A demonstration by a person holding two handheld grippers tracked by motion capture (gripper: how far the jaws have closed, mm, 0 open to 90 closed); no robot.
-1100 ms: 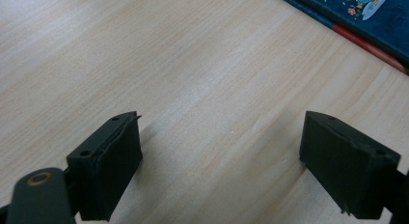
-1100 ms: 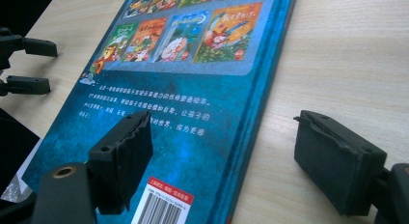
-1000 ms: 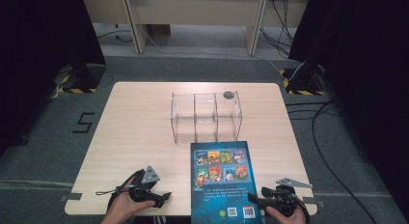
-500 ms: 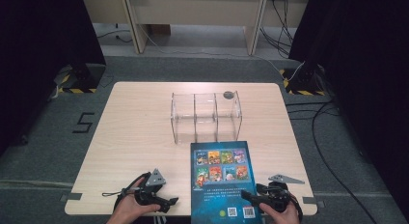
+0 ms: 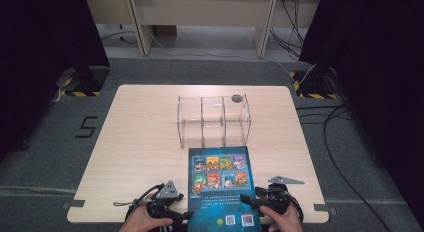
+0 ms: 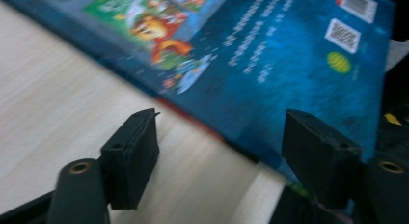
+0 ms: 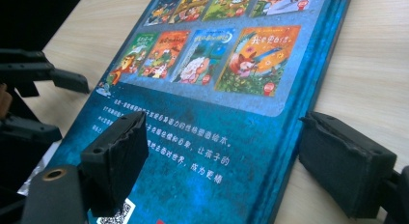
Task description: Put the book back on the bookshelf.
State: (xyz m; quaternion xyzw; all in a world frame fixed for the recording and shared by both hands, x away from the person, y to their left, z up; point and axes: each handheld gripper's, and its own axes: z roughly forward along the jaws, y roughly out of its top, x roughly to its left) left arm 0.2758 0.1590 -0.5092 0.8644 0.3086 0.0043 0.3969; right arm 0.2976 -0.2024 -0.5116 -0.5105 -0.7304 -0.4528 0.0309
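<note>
A blue picture book (image 5: 220, 187) lies flat, back cover up, at the front edge of the wooden table (image 5: 135, 142). My left gripper (image 5: 182, 215) is at the book's lower left edge. In the left gripper view its jaws (image 6: 222, 132) have just been closing; one stands over bare wood, the other over the blue cover (image 6: 270, 55), with the book's edge between them and not pressed. My right gripper (image 5: 248, 199) is at the book's lower right edge. Its jaws (image 7: 222, 122) stand wide, one above the cover (image 7: 212, 113), the other above the table beside it.
A clear three-compartment organizer (image 5: 214, 121) stands just beyond the book, with a small dark round thing (image 5: 236, 98) at its back right corner. The left gripper's fingers (image 7: 43, 74) show across the book in the right gripper view. Dark floor and cables surround the table.
Both hands have drawn in toward the book: the left gripper moved right to its left edge, the right gripper moved left onto its right edge. The book has not moved.
</note>
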